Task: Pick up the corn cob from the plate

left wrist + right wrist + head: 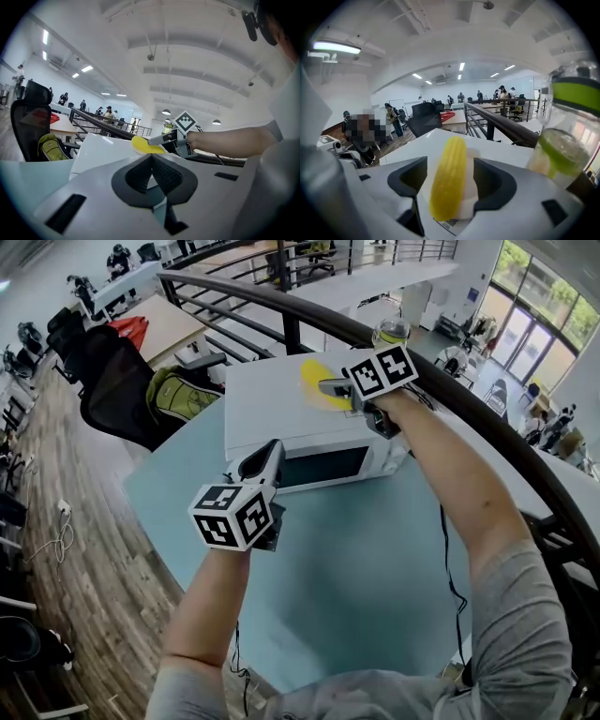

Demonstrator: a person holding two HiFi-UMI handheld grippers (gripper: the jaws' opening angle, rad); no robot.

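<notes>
Corn cob point(451, 159) lies on the white plate point(472, 161) atop the microwave point(272, 399), upper centre of the head view. Right gripper point(330, 390) straddles it with jaws spread, pads clear, apparently lined up to pinch. Left gripper point(152, 171), pads pressed together and empty, hangs idle at centre-left.

Btwn spread jaws of right gripper point(450, 185): corn cob point(449, 173) on plate point(470, 160), slim gaps both sides. Just right of jaws: bottle point(567, 131), tight. Left of jaws: bare microwave top point(417, 144), free. Beyond jaws: railing point(501, 126).
</notes>
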